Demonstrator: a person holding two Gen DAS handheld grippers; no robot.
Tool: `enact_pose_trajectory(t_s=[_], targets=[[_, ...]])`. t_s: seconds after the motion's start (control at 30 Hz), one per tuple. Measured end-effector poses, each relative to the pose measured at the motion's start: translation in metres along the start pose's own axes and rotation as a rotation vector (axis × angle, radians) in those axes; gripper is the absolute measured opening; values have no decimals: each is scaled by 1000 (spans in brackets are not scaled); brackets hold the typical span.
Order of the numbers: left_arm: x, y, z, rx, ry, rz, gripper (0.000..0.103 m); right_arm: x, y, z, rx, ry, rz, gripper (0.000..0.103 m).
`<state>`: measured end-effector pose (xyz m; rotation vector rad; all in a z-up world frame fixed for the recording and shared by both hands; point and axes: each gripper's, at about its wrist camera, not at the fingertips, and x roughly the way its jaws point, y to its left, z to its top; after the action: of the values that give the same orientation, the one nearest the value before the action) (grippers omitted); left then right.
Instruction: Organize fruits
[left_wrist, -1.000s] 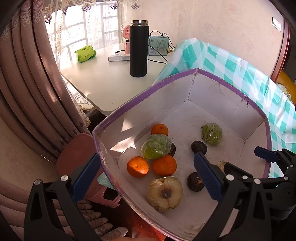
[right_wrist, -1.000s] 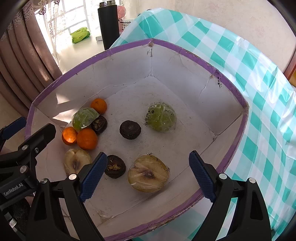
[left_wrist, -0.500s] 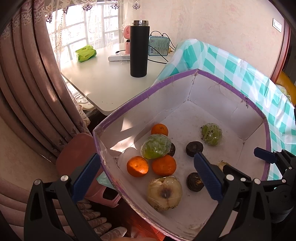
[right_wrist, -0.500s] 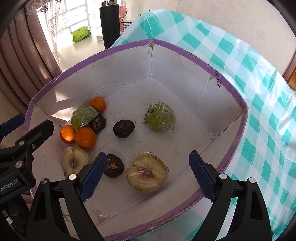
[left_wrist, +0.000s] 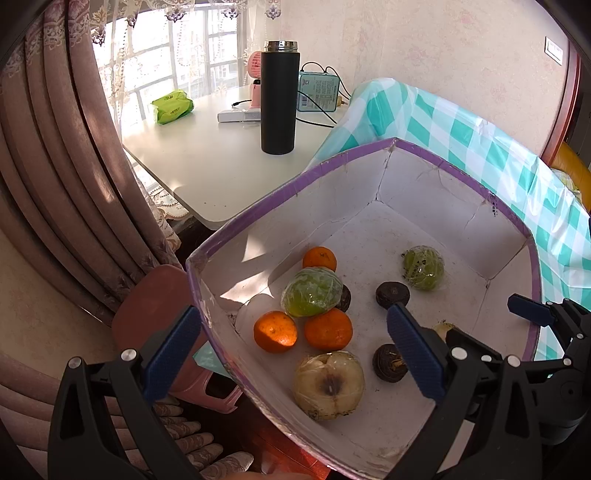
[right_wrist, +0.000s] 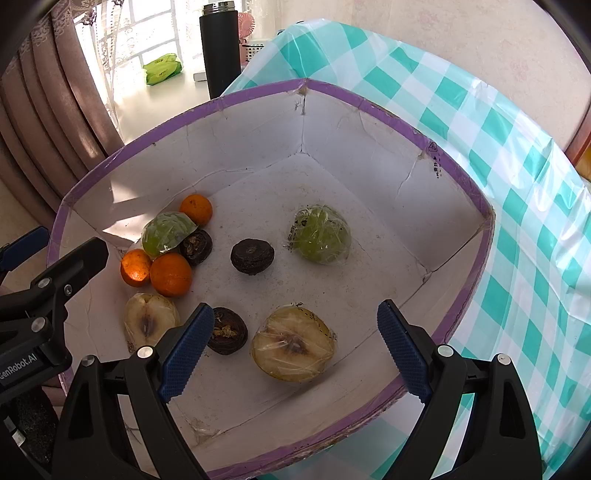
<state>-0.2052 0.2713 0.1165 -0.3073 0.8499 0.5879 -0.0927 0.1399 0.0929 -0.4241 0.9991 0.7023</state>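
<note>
A white box with a purple rim (right_wrist: 463, 184) (left_wrist: 258, 206) holds the fruit. At its left lie three oranges (right_wrist: 170, 275) (left_wrist: 328, 328) around a film-wrapped green fruit (right_wrist: 166, 232) (left_wrist: 310, 291). Another wrapped green fruit (right_wrist: 319, 234) (left_wrist: 423, 267) lies apart. Three dark brown fruits (right_wrist: 252, 256) (left_wrist: 392, 294) are scattered between them. Two wrapped pale fruit halves (right_wrist: 293, 343) (left_wrist: 328, 384) lie near the front. My right gripper (right_wrist: 295, 332) hangs open over one half. My left gripper (left_wrist: 293, 343) hangs open over the box's left corner, empty.
The box sits on a teal checked tablecloth (right_wrist: 517, 221). Beyond it a white table (left_wrist: 207, 158) carries a black flask (left_wrist: 279, 98), a green packet (left_wrist: 171, 107) and a small device with cables. Curtains (left_wrist: 55, 166) hang at the left, above a pink stool (left_wrist: 155, 302).
The dark fruit in the middle of the box rolled slightly to the left and settled. Both grippers stayed where they were, still open.
</note>
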Motion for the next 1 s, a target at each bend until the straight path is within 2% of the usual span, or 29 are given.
enact_pose_trajectory(t_s=[1.0], targets=[[-1,-8,-2,10,-9,29,101,0,3,1,0,0,-2,87]])
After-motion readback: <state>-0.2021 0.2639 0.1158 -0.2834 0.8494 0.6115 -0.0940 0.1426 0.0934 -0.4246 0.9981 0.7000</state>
